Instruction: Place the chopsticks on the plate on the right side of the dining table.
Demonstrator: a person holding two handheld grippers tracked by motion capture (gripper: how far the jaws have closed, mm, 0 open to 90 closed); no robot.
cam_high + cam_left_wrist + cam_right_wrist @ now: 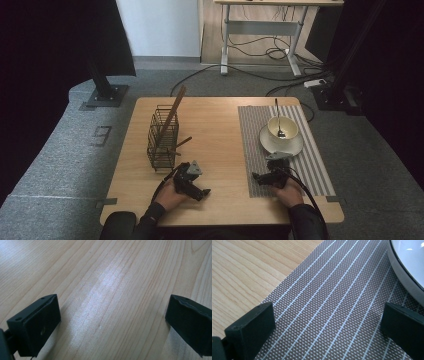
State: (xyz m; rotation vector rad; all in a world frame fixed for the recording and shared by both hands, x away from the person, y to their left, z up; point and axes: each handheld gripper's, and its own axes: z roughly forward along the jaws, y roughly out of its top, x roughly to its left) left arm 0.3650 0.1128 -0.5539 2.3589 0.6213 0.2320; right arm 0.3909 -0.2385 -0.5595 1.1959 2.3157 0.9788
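On the wooden desk (215,125) both grippers lie low near the front edge, each in one of the person's hands. The left gripper (112,322) sits front and centre-left, just in front of the wire basket (162,140), its jaws spread wide over bare wood with nothing between them (in its own view only grain and a pale sheen of light lie between the two black pads). The right gripper (329,332) rests on the front part of the striped placemat (315,170), which covers the right side of the desk from the far edge nearly to the front; its jaws too stand wide and hold nothing, with the mat's weave between them. Just beyond it, toward the far edge, is the white plate (295,147), whose rim shows at the upper right corner of the right gripper view, close to one jaw but apart from it. A cream bowl (289,125) stands on the plate with a dark spoon (276,112) leaning in it, the handle pointing to the far edge. The wire basket stands upright toward the left edge and holds brown wooden sticks (172,115), one tall and tilted, another poking out through its side.
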